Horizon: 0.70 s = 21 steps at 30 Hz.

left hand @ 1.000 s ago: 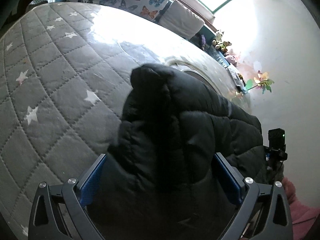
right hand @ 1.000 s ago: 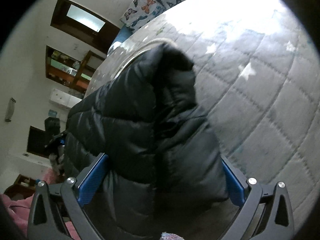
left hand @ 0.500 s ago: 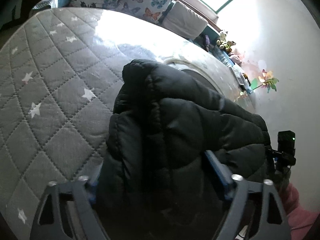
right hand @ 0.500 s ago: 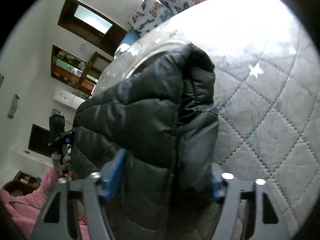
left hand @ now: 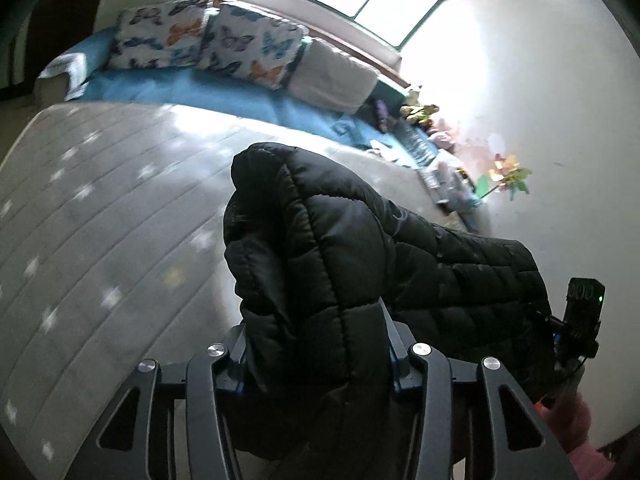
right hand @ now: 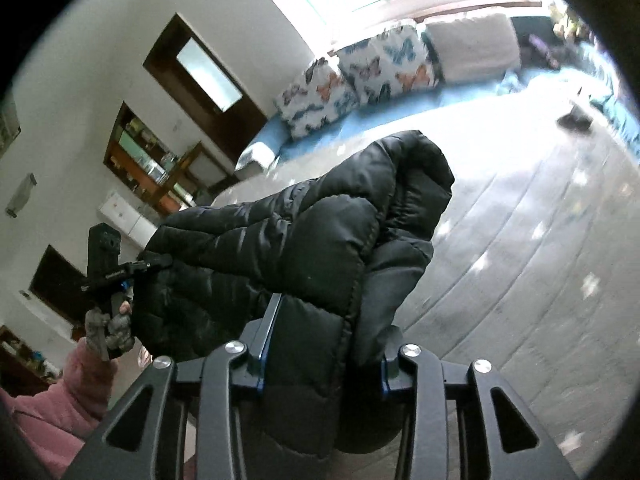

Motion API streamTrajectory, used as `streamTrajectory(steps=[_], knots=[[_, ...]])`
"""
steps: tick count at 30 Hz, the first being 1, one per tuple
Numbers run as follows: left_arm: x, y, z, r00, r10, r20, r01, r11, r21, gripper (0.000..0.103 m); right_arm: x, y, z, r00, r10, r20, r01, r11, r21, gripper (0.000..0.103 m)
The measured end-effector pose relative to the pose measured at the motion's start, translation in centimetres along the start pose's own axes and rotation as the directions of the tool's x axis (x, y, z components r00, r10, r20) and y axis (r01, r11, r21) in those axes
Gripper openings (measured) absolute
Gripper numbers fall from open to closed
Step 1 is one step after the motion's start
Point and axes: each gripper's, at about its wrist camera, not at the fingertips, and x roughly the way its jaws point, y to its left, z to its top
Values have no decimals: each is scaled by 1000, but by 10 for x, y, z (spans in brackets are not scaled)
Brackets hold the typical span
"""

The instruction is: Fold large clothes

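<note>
**Both grippers pinching black jacket**

Left gripper (left hand: 316, 344) is closing w/ a fold of the black puffer jacket (left hand: 340, 248) between its pads, frame center-bottom. Right gripper (right hand: 320, 344) is closing likewise on the jacket's other end. Jacket is hanging between them above the grey quilted mattress (left hand: 100, 220). Butterfly pillows (left hand: 208, 44) are sitting upper left.

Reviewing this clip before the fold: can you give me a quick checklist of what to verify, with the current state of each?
1. Left gripper has the black jacket between its closing jaws: ok.
2. Right gripper likewise, jaws closing on jacket fabric: ok.
3. Jacket lifted clear of the grey quilt: cannot tell; its lower part is hidden.
4. Bare quilt ahead for laying it down: ok.
5. Jacket spread evenly between both grippers: not ok, it sags and bunches.
</note>
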Motion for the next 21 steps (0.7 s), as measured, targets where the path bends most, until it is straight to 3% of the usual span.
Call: streamTrajectory(steps=[8,13,16,21], knots=[[93,-88,107,992,-127,-12,127,991,46,49,-21,-26,64,981,-157,115,165,985,-59,41],[164,-125,165,985,-162,-54,165,985,55,49,-23,-68,91,961,-228,156,235,972,-26,41],[209,-137,182,985,-143,-100,149,987,53,49,-12,-102,93,953,-272,136,271,962,28,41],[267,-144,189,986,-37,-162,51,995,84,49,20,-154,86,932,-359,55,352,931,98,46]])
